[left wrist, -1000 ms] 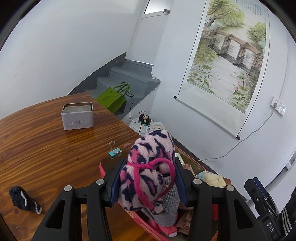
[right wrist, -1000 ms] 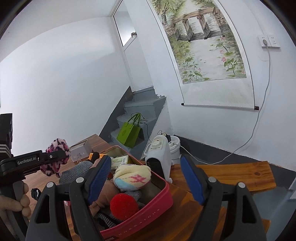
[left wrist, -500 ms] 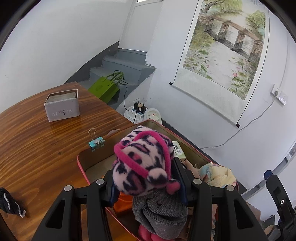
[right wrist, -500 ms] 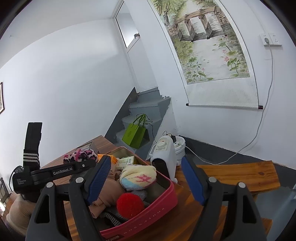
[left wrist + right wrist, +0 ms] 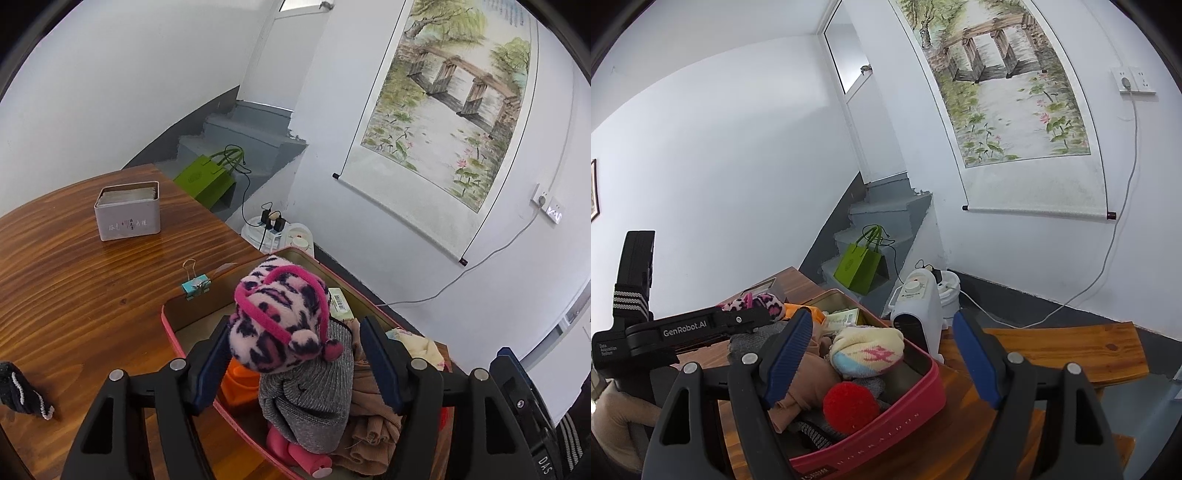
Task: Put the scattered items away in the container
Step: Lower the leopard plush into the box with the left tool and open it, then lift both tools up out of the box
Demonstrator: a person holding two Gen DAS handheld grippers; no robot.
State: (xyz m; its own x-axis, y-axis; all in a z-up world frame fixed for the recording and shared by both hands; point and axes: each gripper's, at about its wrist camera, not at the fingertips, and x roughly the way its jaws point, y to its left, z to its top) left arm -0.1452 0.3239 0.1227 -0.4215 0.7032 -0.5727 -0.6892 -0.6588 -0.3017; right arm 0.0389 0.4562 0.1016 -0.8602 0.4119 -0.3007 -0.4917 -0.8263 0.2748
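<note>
1. The left gripper [image 5: 295, 358] hangs over the red tin [image 5: 168, 325], which stands at the edge of the wooden table [image 5: 74, 288].
2. Its jaws are opening. The pink spotted sock [image 5: 277, 317] sits between them; the right pad stands clear of it, while the left pad is at its side, and I cannot tell whether it touches.
3. The sock rests on a grey knitted item [image 5: 310, 402] that stands in the tin, next to tan cloth [image 5: 373, 421] and something orange [image 5: 236, 384].
4. The right gripper [image 5: 882, 358] hovers at the tin's near side, jaws wide apart and holding nothing.
5. Through it the tin shows a cream sock [image 5: 868, 350] and a red pompom [image 5: 851, 406].
6. On the table outside the tin lie a teal binder clip [image 5: 195, 286], a dark sock [image 5: 22, 391] and a grey box [image 5: 127, 216].
</note>
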